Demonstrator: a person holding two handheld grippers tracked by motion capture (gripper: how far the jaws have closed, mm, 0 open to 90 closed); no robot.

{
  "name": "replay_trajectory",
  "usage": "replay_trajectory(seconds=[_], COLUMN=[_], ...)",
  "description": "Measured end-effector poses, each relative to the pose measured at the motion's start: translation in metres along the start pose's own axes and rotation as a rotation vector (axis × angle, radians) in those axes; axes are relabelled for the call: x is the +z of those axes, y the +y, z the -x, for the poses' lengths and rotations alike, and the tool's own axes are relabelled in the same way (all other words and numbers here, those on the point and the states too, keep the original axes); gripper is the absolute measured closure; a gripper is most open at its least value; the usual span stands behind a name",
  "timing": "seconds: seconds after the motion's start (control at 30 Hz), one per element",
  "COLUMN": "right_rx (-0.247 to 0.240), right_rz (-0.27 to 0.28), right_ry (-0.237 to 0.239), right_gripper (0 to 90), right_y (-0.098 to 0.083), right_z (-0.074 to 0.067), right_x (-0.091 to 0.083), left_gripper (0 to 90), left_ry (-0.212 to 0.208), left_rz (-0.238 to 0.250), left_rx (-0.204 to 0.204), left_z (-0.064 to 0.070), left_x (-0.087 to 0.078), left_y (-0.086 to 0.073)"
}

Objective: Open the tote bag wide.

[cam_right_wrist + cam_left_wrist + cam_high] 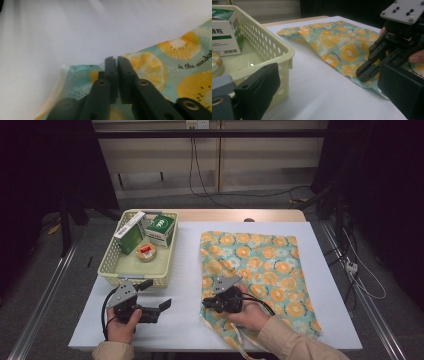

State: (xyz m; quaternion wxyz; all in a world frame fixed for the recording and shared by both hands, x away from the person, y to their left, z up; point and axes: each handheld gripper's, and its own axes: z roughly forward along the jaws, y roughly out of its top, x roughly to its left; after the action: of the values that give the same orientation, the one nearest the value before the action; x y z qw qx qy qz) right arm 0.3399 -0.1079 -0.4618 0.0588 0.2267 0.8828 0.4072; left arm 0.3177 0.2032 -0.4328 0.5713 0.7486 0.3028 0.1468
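Observation:
A teal cloth printed with orange slices lies spread on the white table. My right gripper rests at the cloth's near-left edge, its jaws shut on the cloth's edge. In the right gripper view the right gripper has its two jaws pressed together over the fabric. The left gripper view shows that same right gripper with its tips down on the cloth. My left gripper sits open near the table's front left, just before the basket, with nothing between its fingers.
A cream plastic basket stands at the back left of the table. It holds a green box, a taller green-and-white box and a small round tin. Cables trail on the floor beyond and to the right.

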Motion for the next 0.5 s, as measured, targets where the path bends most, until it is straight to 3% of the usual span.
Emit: replay_trajectory(seconds=[0.2,0.27,0.37,0.5], right_rx=[-0.019,-0.011,0.037,0.055], right_rz=[-0.019,-0.003,0.026,0.086], right_ry=[0.000,-0.012,0.008,0.004], right_gripper=[90.0,90.0,90.0,90.0], right_y=[0.005,0.007,0.016,0.040], right_z=[0.001,0.002,0.010,0.021], right_x=[0.001,0.002,0.006,0.010], left_gripper=[4.2,4.2,4.2,4.2], left_ry=[-0.004,-0.004,-0.004,0.000], left_rz=[-0.004,-0.002,0.000,0.006], left_rx=[0.005,0.002,0.005,0.004], left_z=[0.000,0.000,0.000,-0.002], left_x=[0.000,0.000,0.000,-0.002], left_y=[0.000,0.000,0.001,0.000])
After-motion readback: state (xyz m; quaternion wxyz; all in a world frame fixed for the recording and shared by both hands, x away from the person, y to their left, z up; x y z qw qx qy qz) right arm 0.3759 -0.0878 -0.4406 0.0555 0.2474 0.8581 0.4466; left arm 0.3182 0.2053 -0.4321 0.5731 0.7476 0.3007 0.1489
